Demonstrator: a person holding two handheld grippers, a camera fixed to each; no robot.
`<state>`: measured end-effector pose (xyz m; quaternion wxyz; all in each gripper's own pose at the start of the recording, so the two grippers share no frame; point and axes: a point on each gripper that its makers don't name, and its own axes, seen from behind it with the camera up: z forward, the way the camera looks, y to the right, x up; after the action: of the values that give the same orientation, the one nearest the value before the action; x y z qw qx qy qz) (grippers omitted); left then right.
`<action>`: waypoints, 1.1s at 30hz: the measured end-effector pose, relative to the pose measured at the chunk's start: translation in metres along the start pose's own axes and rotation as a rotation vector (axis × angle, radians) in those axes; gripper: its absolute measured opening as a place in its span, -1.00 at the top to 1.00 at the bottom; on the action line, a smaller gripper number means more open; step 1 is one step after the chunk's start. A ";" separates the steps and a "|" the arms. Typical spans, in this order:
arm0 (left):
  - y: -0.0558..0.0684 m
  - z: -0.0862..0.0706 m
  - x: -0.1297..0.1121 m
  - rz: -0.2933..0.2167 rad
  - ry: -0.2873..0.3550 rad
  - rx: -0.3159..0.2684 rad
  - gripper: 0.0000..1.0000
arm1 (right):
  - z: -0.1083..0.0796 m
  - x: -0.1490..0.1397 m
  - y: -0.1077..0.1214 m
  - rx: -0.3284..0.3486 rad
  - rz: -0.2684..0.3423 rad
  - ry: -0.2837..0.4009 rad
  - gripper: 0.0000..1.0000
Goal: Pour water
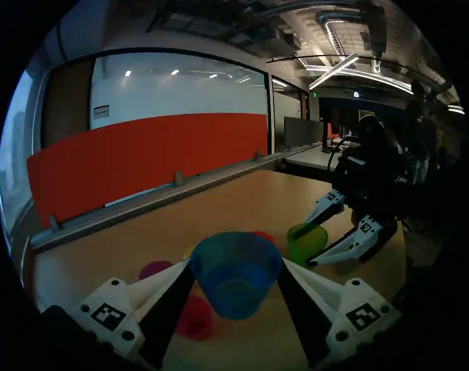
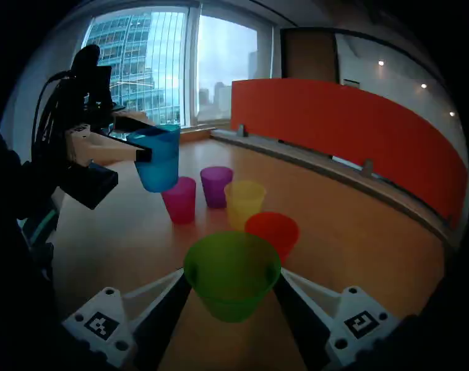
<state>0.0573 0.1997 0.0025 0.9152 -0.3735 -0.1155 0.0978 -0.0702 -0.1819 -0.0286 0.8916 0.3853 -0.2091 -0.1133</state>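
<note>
Two cups are in the tongs, one to each gripper. The left gripper [image 1: 234, 266] is clenched on a blue cup [image 1: 236, 290], one finger pressing on either side of it just under the rim. The cup stands upright. Its inside looks paler low down, but I cannot tell if that is water. From the right gripper view this blue cup hangs clear above the wooden table [image 2: 370, 247], just beside a pink cup [image 2: 180, 199] and higher than it.

The right gripper [image 2: 232, 275] grips a green cup [image 2: 231, 281] the same way, fingers tight on both sides and the mouth facing up. I cannot make out anything inside it.

Four more cups stand close together on the table between the two grippers: the pink one, a purple one [image 2: 216, 184] just behind it, a yellow one [image 2: 244, 203] and a red one [image 2: 273, 234], which is nearest the green cup. An orange partition [image 2: 358, 123] runs along the far edge of the table, and tall windows [image 2: 148, 68] look out on high-rise buildings.
</note>
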 end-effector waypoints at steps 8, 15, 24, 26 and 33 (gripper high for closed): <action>-0.003 -0.008 0.015 0.008 0.032 0.017 -0.75 | -0.009 0.036 -0.004 0.003 -0.016 0.086 -0.81; -0.007 -0.015 0.025 0.012 0.057 0.032 -0.74 | -0.015 0.063 -0.008 0.009 -0.022 0.157 -0.81; -0.011 -0.022 0.038 0.022 0.085 0.043 -0.74 | -0.019 0.092 -0.011 0.016 -0.019 0.232 -0.81; -0.011 -0.023 0.040 0.024 0.093 0.042 -0.74 | -0.020 0.097 -0.012 0.019 -0.017 0.246 -0.81; -0.012 -0.024 0.046 0.020 0.114 0.048 -0.75 | -0.020 0.111 -0.015 0.028 -0.024 0.270 -0.81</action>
<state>0.1097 0.1873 0.0004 0.9280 -0.3575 -0.0573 0.0882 0.0369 -0.2197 -0.0202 0.9046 0.4122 -0.0842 -0.0683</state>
